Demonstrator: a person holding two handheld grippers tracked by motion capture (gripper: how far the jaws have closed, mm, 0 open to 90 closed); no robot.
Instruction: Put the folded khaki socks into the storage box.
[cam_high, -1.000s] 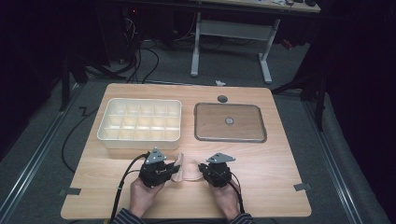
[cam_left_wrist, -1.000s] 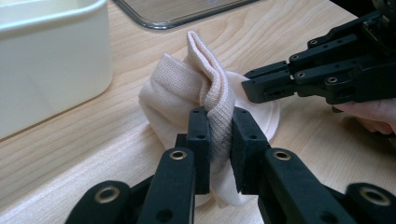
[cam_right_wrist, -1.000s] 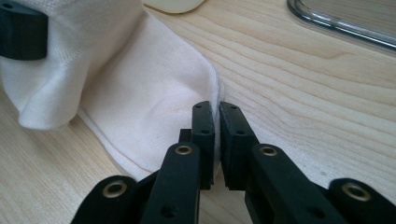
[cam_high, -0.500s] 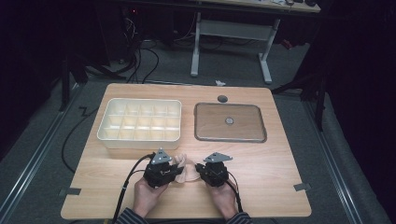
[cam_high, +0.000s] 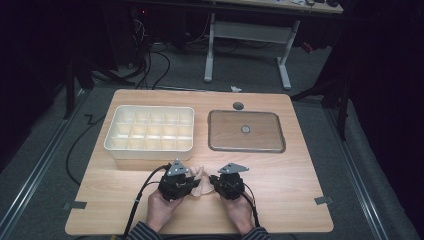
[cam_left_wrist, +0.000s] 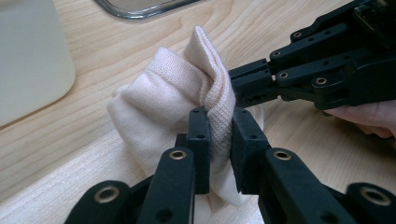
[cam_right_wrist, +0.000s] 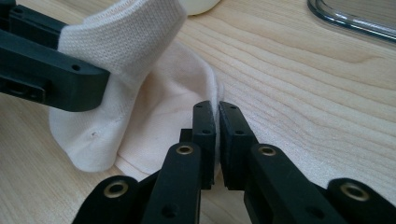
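Note:
A pale pink sock (cam_high: 201, 181) lies bunched on the wooden table (cam_high: 280, 175) near its front edge, between my two grippers. My left gripper (cam_left_wrist: 218, 122) is shut on a thick fold of the sock's (cam_left_wrist: 163, 102) ribbed cuff, which stands up off the table. My right gripper (cam_right_wrist: 217, 114) is shut on a thin edge of the same sock (cam_right_wrist: 159, 116), low against the wood. In the high view the left gripper (cam_high: 187, 184) and the right gripper (cam_high: 214, 183) point toward each other, each in one of the person's hands.
A cream tray (cam_high: 150, 131) with several compartments stands behind the left gripper. A clear flat lid with a grey rim (cam_high: 246, 131) lies behind the right gripper. A small dark disc (cam_high: 238, 105) sits near the table's far edge.
The left hand has shifted slightly toward the right hand, and the sock between the grippers is bunched more tightly. The right hand has kept still.

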